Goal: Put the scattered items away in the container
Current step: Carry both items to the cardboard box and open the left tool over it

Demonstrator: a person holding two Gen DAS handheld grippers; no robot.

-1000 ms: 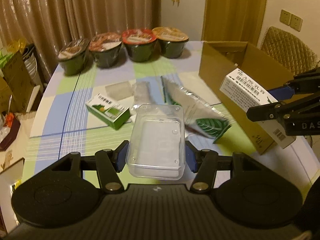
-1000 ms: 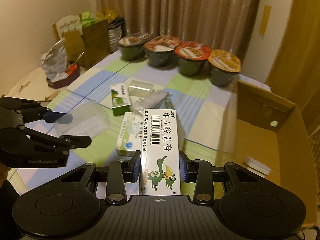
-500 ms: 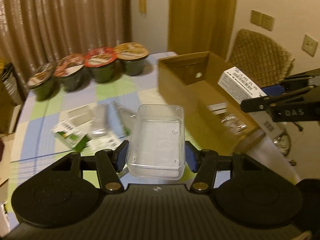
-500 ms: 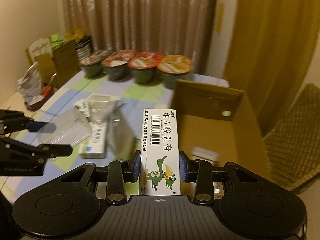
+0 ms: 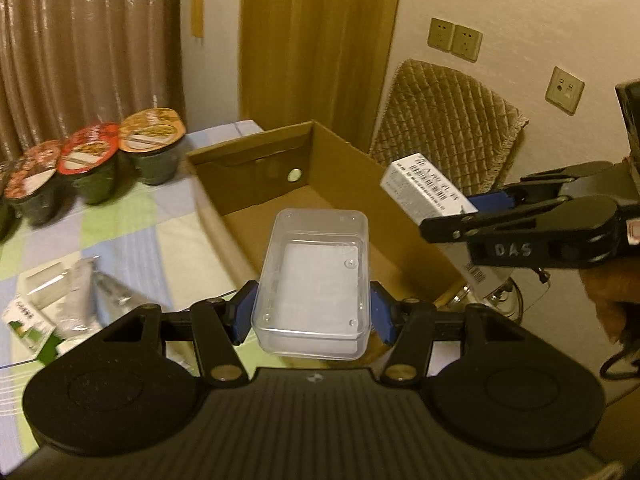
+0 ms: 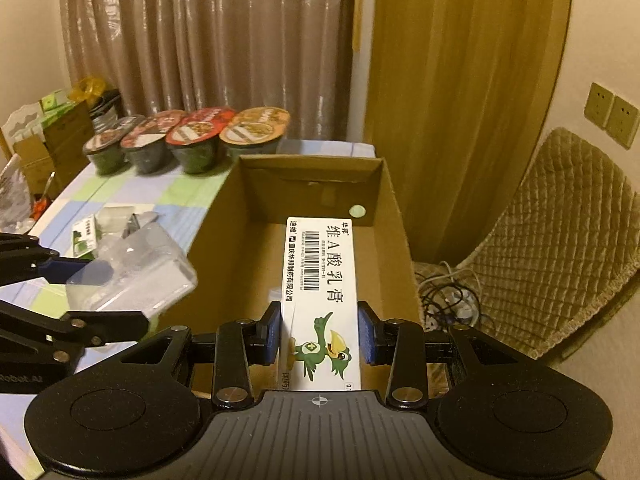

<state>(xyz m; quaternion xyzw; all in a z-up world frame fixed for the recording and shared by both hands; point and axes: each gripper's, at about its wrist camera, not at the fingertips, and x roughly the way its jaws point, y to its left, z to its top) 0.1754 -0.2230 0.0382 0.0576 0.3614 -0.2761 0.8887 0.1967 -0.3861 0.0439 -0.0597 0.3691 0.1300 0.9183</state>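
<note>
The left gripper (image 5: 312, 316) clamps a clear tub (image 5: 316, 280) and the right gripper (image 6: 320, 334) a white carton (image 6: 320, 300), both held over the open box (image 6: 396, 216).

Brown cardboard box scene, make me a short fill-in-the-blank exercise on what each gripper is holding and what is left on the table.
1. The left gripper is shut on a clear ____ tub.
2. The right gripper grips a white medicine carton printed with a green cartoon ____.
3. Both held items hang over the open brown ____ box.
4. Beyond the box, ____ lidded instant noodle bowls stand in a row on the checked tablecloth.

Answers: plastic; bird; cardboard; four
</note>
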